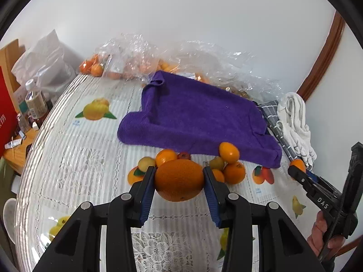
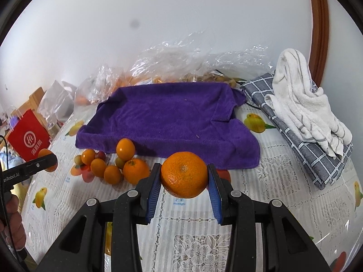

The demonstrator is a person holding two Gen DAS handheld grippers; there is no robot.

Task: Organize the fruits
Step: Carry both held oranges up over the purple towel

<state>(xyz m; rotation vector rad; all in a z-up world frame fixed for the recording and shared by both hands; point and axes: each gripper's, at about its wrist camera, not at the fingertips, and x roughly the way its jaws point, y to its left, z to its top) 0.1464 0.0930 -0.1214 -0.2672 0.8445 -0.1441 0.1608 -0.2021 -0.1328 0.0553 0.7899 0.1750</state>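
My left gripper point(image 1: 179, 176) is shut on a large orange point(image 1: 179, 180), held above the table. My right gripper point(image 2: 184, 176) is shut on a mandarin point(image 2: 184, 174), also held off the table. A cluster of small fruits point(image 2: 118, 165) lies on the tablecloth by the front edge of a purple towel point(image 2: 168, 117): several oranges, kumquats, small green and red fruits. In the left wrist view the same fruit cluster point(image 1: 226, 165) lies behind the held orange, and the right gripper point(image 1: 297, 170) with its mandarin shows at the right edge.
Crumpled clear plastic bags with more fruit point(image 1: 140, 61) lie at the table's back. A grey checked cloth point(image 2: 301, 136) with a white towel point(image 2: 301, 104) on it sits at the right. A red bag point(image 2: 28, 136) and bottles point(image 1: 34, 102) stand left of the table.
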